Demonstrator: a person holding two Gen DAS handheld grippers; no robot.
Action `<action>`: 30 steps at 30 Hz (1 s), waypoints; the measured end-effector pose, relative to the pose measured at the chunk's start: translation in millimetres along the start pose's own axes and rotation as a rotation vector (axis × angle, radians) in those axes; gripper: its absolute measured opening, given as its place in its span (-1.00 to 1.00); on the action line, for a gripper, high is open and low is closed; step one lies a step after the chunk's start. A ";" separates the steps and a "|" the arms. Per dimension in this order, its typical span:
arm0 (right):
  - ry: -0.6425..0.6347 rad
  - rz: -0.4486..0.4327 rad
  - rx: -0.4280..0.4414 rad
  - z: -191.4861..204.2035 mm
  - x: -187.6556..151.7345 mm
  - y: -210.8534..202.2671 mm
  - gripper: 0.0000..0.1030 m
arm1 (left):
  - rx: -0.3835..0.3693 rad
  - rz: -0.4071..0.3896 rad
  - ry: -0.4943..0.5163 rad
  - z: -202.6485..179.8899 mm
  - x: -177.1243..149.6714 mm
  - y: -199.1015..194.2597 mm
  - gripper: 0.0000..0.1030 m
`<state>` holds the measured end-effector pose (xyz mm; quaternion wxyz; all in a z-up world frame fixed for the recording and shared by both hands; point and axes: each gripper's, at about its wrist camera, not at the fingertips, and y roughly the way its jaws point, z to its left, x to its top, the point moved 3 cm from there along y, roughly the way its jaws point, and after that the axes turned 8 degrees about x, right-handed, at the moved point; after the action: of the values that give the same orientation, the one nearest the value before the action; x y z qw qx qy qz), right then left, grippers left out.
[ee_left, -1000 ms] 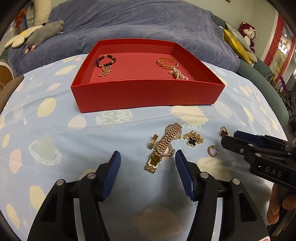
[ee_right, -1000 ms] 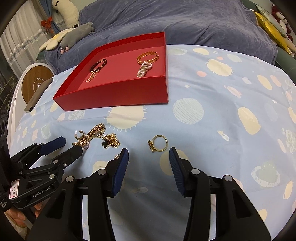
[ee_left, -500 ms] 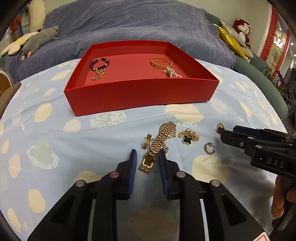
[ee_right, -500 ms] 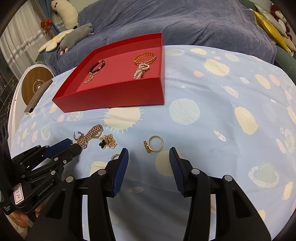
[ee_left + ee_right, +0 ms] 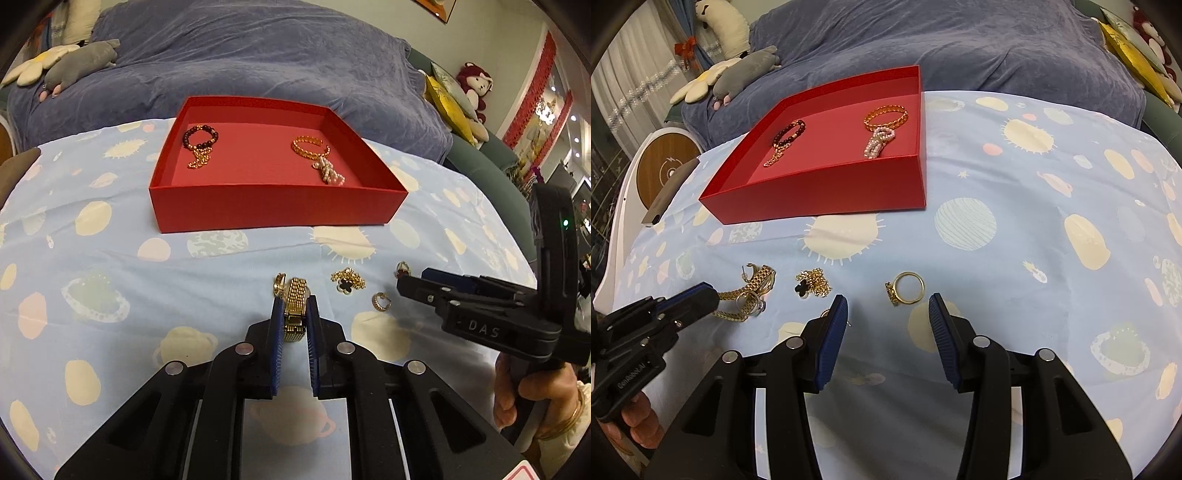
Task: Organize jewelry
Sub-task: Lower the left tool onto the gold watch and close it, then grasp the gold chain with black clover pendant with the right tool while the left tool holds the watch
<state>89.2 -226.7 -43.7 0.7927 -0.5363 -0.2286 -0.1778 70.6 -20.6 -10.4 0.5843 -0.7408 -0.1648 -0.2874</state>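
My left gripper (image 5: pixel 295 306) has its jaws closing on a gold watch (image 5: pixel 296 295), with the blue pads pressing the band from both sides. The watch hangs just above the blue patterned cloth. In the right wrist view the watch (image 5: pixel 753 291) trails from the left gripper (image 5: pixel 701 295). My right gripper (image 5: pixel 888 306) stands open just short of a gold ring (image 5: pixel 907 291), holding nothing. A red box (image 5: pixel 273 210) further back holds a dark bead bracelet (image 5: pixel 200 137), a gold chain bracelet (image 5: pixel 309 146) and a pearl piece (image 5: pixel 330 173).
Loose on the cloth lie a black clover necklace (image 5: pixel 347 284), a hoop earring (image 5: pixel 380 301), a small gold earring (image 5: pixel 279 286) and a red-stone ring (image 5: pixel 402 267). A purple blanket (image 5: pixel 258 55) with plush toys (image 5: pixel 74 66) lies behind the box.
The left jaws went from wide apart to closed on the watch band, and the watch has come up off the cloth. The right gripper stayed where it was.
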 end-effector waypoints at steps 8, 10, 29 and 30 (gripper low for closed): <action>-0.042 0.008 0.035 16.1 -3.0 4.2 -0.17 | -0.023 -0.029 -0.054 10.4 14.0 -11.7 -0.82; -0.057 0.008 0.052 21.3 -2.7 5.5 -0.19 | -0.022 -0.035 -0.061 12.7 15.7 -13.5 -0.82; -0.163 0.037 0.043 47.4 7.5 38.6 -0.98 | -0.023 -0.021 -0.076 16.3 16.6 -10.3 -0.82; -0.163 0.035 0.044 47.2 7.3 37.2 -0.98 | -0.022 -0.021 -0.079 16.6 17.0 -10.9 -0.82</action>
<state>106.8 -169.6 -53.2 0.7861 -0.5354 -0.2869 -0.1144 81.4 -3.4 5.9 0.5662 -0.7561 -0.1925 -0.2658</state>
